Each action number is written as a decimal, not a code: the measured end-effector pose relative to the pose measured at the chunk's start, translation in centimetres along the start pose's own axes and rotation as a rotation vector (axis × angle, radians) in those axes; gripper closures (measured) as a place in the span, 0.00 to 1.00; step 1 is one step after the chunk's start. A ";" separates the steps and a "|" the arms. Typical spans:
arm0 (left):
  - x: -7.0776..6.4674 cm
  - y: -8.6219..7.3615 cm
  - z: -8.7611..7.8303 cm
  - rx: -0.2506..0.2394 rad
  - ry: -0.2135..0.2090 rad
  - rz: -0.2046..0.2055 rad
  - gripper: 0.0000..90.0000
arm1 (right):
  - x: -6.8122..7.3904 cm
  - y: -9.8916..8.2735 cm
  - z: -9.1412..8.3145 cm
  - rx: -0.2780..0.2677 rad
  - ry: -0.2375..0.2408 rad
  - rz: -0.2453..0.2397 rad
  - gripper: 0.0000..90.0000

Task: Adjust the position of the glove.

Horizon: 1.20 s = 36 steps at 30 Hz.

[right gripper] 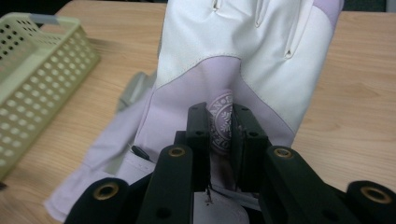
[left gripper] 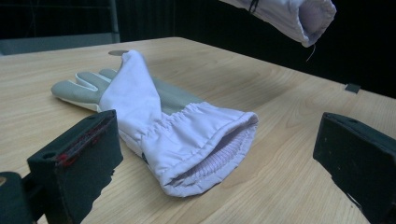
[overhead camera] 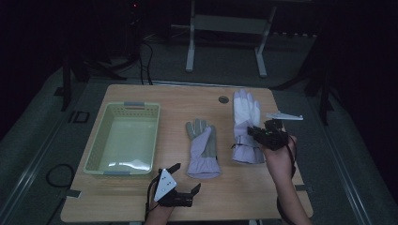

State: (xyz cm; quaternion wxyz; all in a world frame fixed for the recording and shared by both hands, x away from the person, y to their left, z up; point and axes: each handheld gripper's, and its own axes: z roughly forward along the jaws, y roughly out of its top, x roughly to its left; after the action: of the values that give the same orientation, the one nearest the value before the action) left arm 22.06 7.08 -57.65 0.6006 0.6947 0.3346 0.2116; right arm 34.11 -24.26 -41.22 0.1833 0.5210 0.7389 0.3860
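While the right gripper (overhead camera: 256,132) pinches the white glove (overhead camera: 246,123) w/ jaws closed on a fold near its cuff, the left gripper (overhead camera: 182,177) hangs w/ jaws spread wide, holding nothing, near the table's (overhead camera: 244,197) front edge. In the left gripper view the white glove's cuff end is lifted off the wood. White glove sits toward the right edge of the table, fingers pointing to the far side. Grey-palmed glove (overhead camera: 203,149) lies flat mid-table, cuff toward the person, just beyond the left gripper. Green basket (overhead camera: 124,138) sits at the left, near that edge, apart from both gloves. Bare wood shows betw. basket and grey-palmed glove, and along the front edge. Count: 2 gloves, 1 basket, 2 grippers.
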 end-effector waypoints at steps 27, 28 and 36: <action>-0.7 0.0 -0.4 -0.021 0.064 0.062 0.01 | 11.4 -1.0 5.6 0.068 0.002 -0.043 0.88; -0.7 0.0 -0.4 -0.021 0.064 0.063 0.01 | 11.4 -1.2 6.0 0.080 0.000 -0.035 0.88; -0.6 0.0 -0.3 -0.018 0.055 0.055 0.01 | 10.8 -3.0 9.1 0.145 -0.033 -0.004 0.88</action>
State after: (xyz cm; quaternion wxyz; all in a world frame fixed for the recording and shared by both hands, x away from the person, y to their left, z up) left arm 21.46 6.87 -57.53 0.5914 0.6920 0.3299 0.2503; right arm 34.11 -11.46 -47.85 0.1579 0.5377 0.7629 0.3224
